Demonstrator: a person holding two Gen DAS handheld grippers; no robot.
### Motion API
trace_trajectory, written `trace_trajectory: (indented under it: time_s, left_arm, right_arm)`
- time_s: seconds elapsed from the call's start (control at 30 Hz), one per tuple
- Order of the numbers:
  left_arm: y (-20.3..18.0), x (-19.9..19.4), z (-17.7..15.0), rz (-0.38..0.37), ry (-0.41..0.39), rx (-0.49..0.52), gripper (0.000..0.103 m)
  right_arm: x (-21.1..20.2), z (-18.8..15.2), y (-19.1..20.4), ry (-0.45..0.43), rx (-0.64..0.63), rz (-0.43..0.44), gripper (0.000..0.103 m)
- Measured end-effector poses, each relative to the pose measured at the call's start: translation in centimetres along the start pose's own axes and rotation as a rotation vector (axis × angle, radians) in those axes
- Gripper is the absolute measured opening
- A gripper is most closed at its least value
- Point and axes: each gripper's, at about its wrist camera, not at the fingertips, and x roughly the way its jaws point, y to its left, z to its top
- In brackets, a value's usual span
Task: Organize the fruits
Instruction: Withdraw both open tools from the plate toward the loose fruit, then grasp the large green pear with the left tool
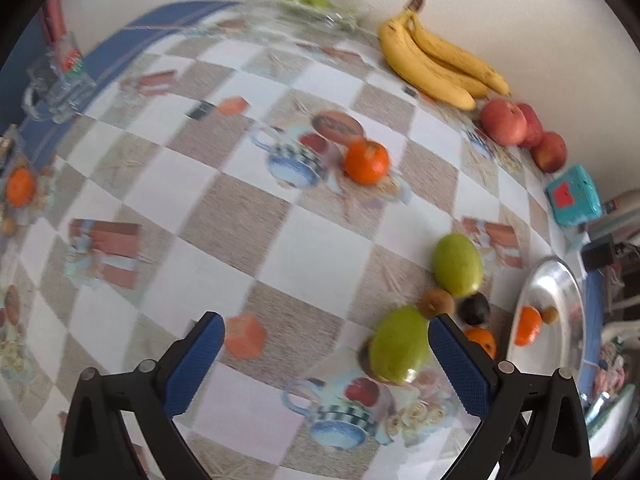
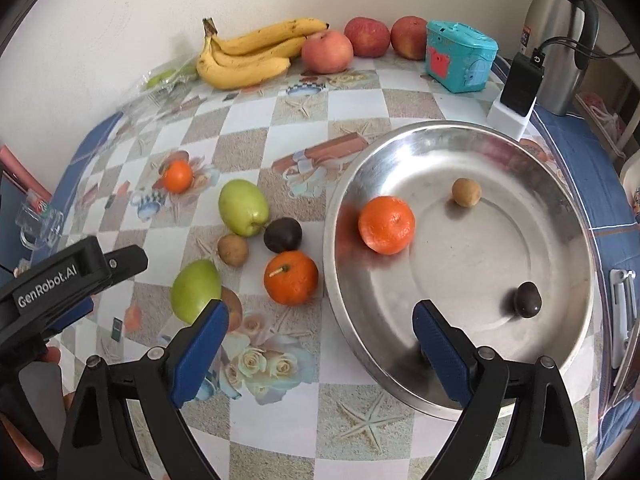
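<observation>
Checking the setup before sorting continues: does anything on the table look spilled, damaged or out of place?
Nothing is spilled or damaged. The only stray is a lone tangerine sitting apart on the checked tablecloth, far from the steel tray.

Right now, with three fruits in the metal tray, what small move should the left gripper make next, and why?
Probably ease the left gripper down and right around the nearest green pear, then close. Its jaws are open with nothing between them, the pear lies by its right finger, and the tray still has room.
</observation>
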Motion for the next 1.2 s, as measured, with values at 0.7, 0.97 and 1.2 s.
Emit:
trace_trajectory:
  time_s: [0.7,0.97,1.2]
  left_arm:
    - [-3.9,3.5,-1.4,-0.049,0.093,0.134,0.083]
    - [-4.6,3.7,-1.4,-0.055,0.101,0.164,0.057]
    - [-4.8,3.7,-1.5,-0.072,0.104,0.170,0.042]
  right_arm:
    - [0.2,-0.3,-1.9,0.038,0.023,-0.077,0.094]
    - [0.3,-0.3,-2.0,0.041,0.023,-0.082,0.093]
    - [0.4,-0.4,-2.0,0.046,0.021,-0.086,0.093]
